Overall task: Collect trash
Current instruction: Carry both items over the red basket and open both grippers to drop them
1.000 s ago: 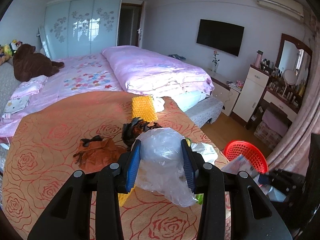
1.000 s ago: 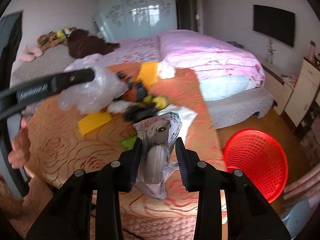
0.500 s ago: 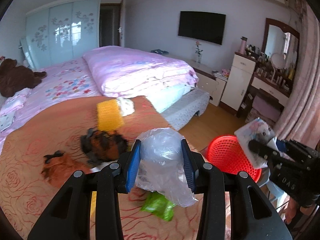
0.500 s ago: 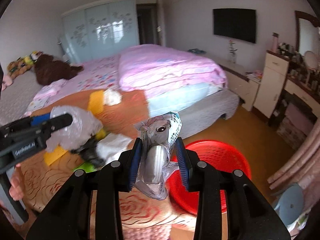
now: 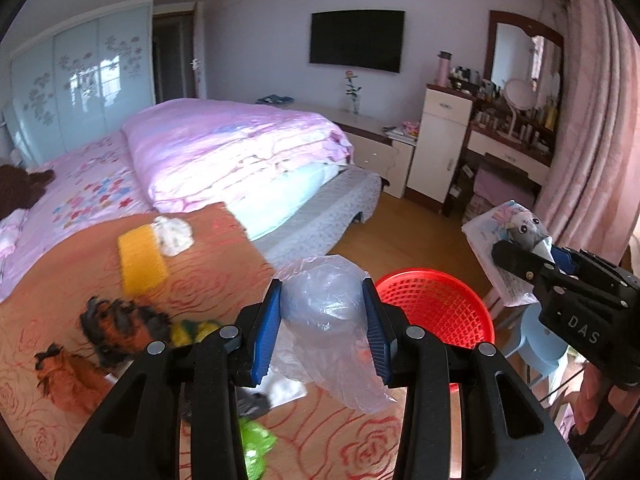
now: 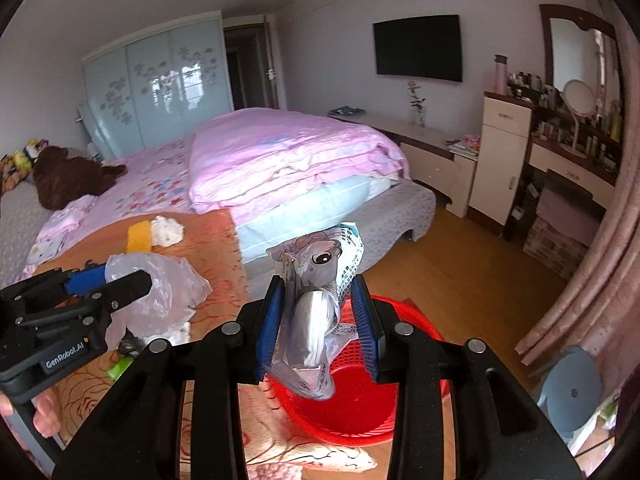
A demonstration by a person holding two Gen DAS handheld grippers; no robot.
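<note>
Above the edge of the rose-patterned table [image 5: 208,280], the left gripper [image 5: 324,324] is clamped on a crumpled clear plastic bag [image 5: 328,332]. Just to its right, the right gripper [image 6: 318,320] is clamped on a printed foil wrapper [image 6: 316,304], held over the red mesh basket [image 6: 360,412] on the floor beside the table

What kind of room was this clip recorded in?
A home bedroom: a bed with a pink quilt, a sliding-door wardrobe, and a dressing table with a mirror and cosmetics.
</note>
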